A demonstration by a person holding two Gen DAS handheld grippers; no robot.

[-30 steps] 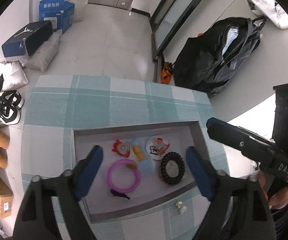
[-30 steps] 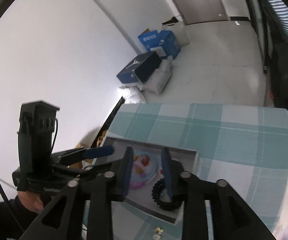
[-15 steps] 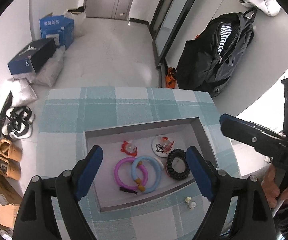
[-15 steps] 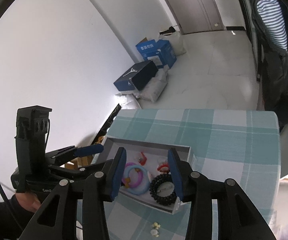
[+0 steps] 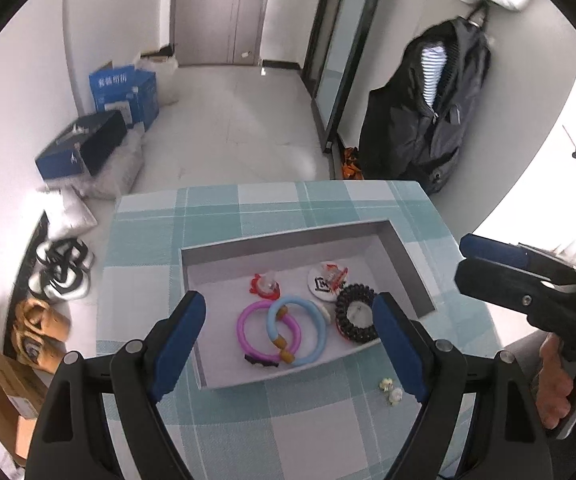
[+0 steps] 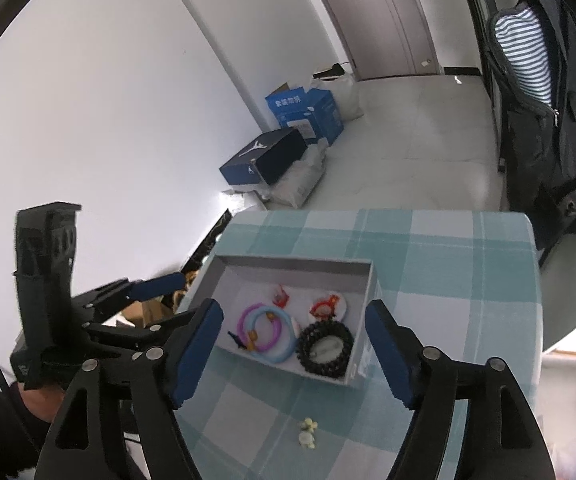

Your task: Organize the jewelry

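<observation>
A grey tray (image 5: 288, 240) (image 6: 291, 266) sits on the checked tablecloth. In it lie a pink ring (image 5: 248, 330) (image 6: 246, 316), a blue ring (image 5: 313, 320) (image 6: 280, 354), a black coiled hair tie (image 5: 355, 312) (image 6: 323, 346), a red clip (image 5: 264, 284) and a round white badge (image 5: 325, 278). Small pale earrings (image 5: 391, 391) (image 6: 307, 432) lie on the cloth in front of the tray. My left gripper (image 5: 293, 344) is open and empty above the tray's near side. My right gripper (image 6: 293, 350) is open and empty, back from the tray.
The table's far edge (image 5: 272, 188) drops to a tiled floor. Blue boxes (image 5: 124, 88) and a shoebox (image 5: 80, 148) stand at the left wall. Shoes (image 5: 62, 268) lie left of the table. A black backpack (image 5: 427, 120) leans at the right.
The blue ring has dropped into the tray across the pink ring. My right gripper has opened wide and pulled back. Both grippers have risen away from the tray.
</observation>
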